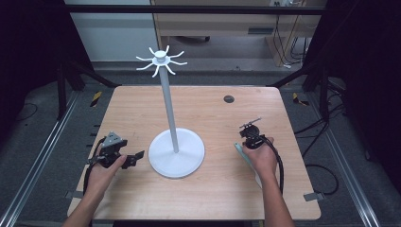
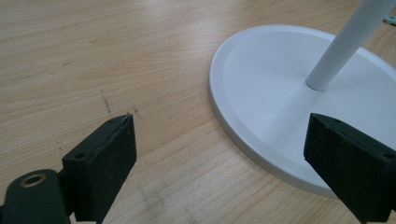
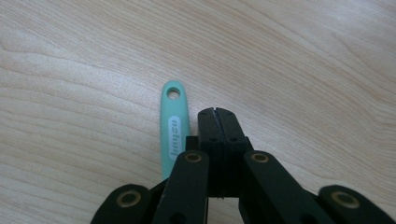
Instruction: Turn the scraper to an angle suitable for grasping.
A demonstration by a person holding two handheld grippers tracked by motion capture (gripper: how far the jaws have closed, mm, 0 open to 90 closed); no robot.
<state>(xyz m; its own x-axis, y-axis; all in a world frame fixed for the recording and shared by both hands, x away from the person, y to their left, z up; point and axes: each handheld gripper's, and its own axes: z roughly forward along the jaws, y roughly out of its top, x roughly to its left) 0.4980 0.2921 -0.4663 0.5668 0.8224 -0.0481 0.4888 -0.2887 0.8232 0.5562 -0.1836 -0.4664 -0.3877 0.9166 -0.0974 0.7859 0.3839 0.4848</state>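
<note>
The mint-green handle [image 3: 175, 125] lies flat on the table [image 1: 213, 189], right of the white stand [image 1: 176, 152]. It looks light, stiff, slick plastic, best pinched across its width mid-shaft. The right tool [image 3: 217, 112] is fully closed just beside it, nothing gripped; the left tool [image 2: 219, 149] is spread wide and empty.

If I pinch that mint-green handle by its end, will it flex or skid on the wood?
The green handle looks like moulded plastic, so probably stiff and light. It lies flat on smooth table, so it may skid. The right claw is shut beside it, not on it.
</note>
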